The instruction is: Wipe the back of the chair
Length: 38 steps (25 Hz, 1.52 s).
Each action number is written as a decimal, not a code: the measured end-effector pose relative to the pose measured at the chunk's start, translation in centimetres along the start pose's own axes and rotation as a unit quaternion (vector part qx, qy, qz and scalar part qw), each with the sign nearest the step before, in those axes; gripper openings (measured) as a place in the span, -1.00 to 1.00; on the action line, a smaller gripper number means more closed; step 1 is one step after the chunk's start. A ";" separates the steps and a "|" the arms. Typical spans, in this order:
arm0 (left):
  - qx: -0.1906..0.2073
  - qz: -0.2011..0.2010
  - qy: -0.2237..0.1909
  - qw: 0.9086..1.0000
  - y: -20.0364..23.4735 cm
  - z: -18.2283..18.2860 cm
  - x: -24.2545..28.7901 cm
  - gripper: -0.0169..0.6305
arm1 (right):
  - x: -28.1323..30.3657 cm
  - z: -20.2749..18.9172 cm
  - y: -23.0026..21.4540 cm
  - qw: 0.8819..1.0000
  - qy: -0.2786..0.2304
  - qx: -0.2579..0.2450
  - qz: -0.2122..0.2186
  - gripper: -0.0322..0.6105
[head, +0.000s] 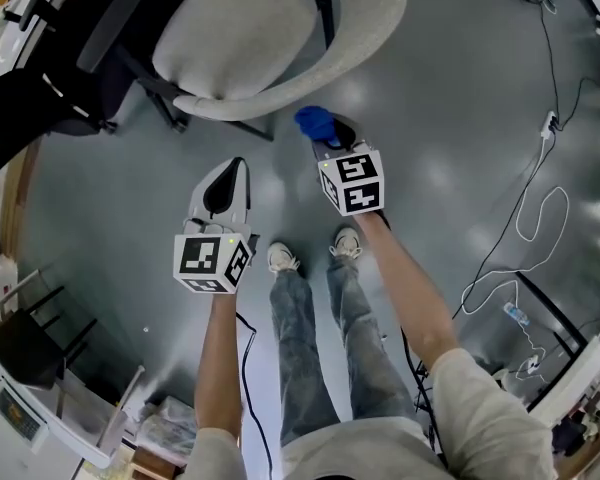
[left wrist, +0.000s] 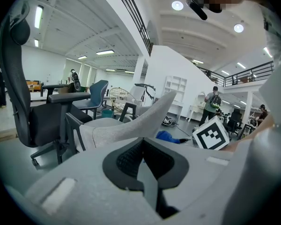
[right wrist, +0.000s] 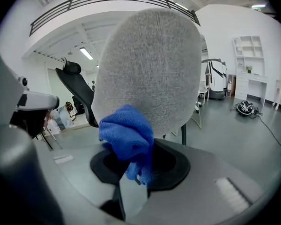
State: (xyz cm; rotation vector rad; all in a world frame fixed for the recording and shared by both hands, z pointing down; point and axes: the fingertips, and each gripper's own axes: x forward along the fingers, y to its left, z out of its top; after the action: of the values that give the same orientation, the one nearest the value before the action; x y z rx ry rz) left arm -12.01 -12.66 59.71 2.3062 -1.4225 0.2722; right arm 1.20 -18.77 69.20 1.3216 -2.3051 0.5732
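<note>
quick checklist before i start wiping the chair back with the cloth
1. Blue microfibre cloth gripped: ok. The right gripper is shut on it, with a bunch of it sticking out ahead of the jaws.
2. Cloth aimed at the grey fabric chair back: ok. The back fills the right gripper view straight ahead.
3. Cloth touching the chair back: not ok. The head view shows bare floor between them.
4. Left gripper free: ok. It is shut on nothing, held apart from the chair.
5. Chair steady under pressure: cannot tell. Nothing braces it, and its base is hidden.
6. Black mesh office chair out of the way: ok. It stands off to the left.
</note>
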 end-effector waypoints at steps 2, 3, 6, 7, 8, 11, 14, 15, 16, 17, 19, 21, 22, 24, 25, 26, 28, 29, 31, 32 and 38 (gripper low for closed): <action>0.002 -0.002 -0.003 1.000 -0.7 0.3 0.1 -0.94 | -1.9 0.6 0.0 1.000 -0.012 -0.005 0.000 -0.58; 0.003 -0.003 -0.003 1.000 -1.0 0.4 0.1 -0.94 | -2.8 1.0 0.0 1.000 -0.018 -0.005 0.000 -0.58; 0.004 -0.005 -0.004 1.000 -2.0 0.9 0.2 -0.94 | -5.6 2.6 -0.2 0.999 -0.039 -0.003 -0.003 -0.58; 0.005 -0.006 -0.005 1.000 -2.2 1.1 0.2 -0.94 | -6.4 3.3 -0.2 0.999 -0.047 -0.004 -0.005 -0.58; 0.006 -0.006 -0.007 1.000 -2.5 1.3 0.2 -0.94 | -7.1 4.1 -0.3 0.998 -0.055 -0.006 -0.005 -0.58; 0.010 -0.007 -0.011 1.000 -3.1 2.1 0.3 -0.94 | -8.6 6.9 -0.4 0.997 -0.080 -0.013 -0.006 -0.58; 0.012 -0.007 -0.015 1.000 -3.5 2.7 0.2 -0.94 | -9.6 9.7 -0.3 0.994 -0.103 -0.030 -0.005 -0.58; 0.013 -0.007 -0.016 1.000 -3.6 3.0 0.2 -0.94 | -9.8 10.6 -0.3 0.993 -0.110 -0.035 -0.005 -0.58; 0.014 -0.007 -0.017 1.000 -3.7 3.2 0.2 -0.94 | -9.9 11.3 -0.4 0.993 -0.115 -0.040 -0.005 -0.58; 0.014 -0.007 -0.018 1.000 -3.8 3.3 0.2 -0.94 | -9.9 12.0 -0.4 0.992 -0.119 -0.043 -0.006 -0.58; 0.014 -0.006 -0.019 1.000 -3.8 3.5 0.1 -0.94 | -9.7 12.9 -0.6 0.991 -0.123 -0.043 -0.008 -0.58; 0.013 -0.004 -0.019 1.000 -3.8 3.5 0.0 -0.94 | -9.4 13.5 -0.8 0.991 -0.125 -0.044 -0.008 -0.58; 0.013 -0.003 -0.019 1.000 -3.7 3.5 -0.1 -0.94 | -9.1 13.8 -0.8 0.991 -0.126 -0.046 -0.008 -0.58; 0.012 -0.001 -0.017 1.000 -3.4 3.4 -0.2 -0.94 | -8.5 14.2 -0.9 0.991 -0.127 -0.049 -0.009 -0.58; 0.011 0.000 -0.017 1.000 -3.2 3.3 -0.2 -0.94 | -8.2 14.3 -1.0 0.990 -0.128 -0.051 -0.009 -0.58; 0.011 0.001 -0.016 1.000 -3.0 3.2 -0.2 -0.94 | -8.0 14.3 -1.0 0.990 -0.130 -0.052 -0.009 -0.58; 0.009 0.003 -0.015 1.000 -2.5 3.0 -0.2 -0.94 | -7.6 13.8 -1.0 0.991 -0.125 -0.052 -0.010 -0.58; 0.008 0.003 -0.015 1.000 -2.3 3.0 -0.2 -0.94 | -7.2 13.4 -1.0 0.992 -0.119 -0.050 -0.010 -0.58; 0.006 0.003 -0.013 1.000 -2.1 2.9 -0.1 -0.94 | -6.7 12.7 -1.2 0.993 -0.111 -0.047 -0.011 -0.58; 0.006 0.003 -0.013 1.000 -2.0 2.9 -0.1 -0.94 | -6.4 12.5 -1.2 0.993 -0.109 -0.046 -0.012 -0.58; 0.000 0.005 -0.007 1.000 -1.0 2.2 0.6 -0.94 | -3.8 9.9 -2.0 0.996 -0.083 -0.037 -0.010 -0.58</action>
State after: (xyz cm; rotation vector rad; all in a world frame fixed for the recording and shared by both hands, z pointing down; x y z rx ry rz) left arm -11.01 -13.72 57.73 2.3055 -1.4410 0.2591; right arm 3.17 -22.40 59.27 1.4035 -2.4155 0.3805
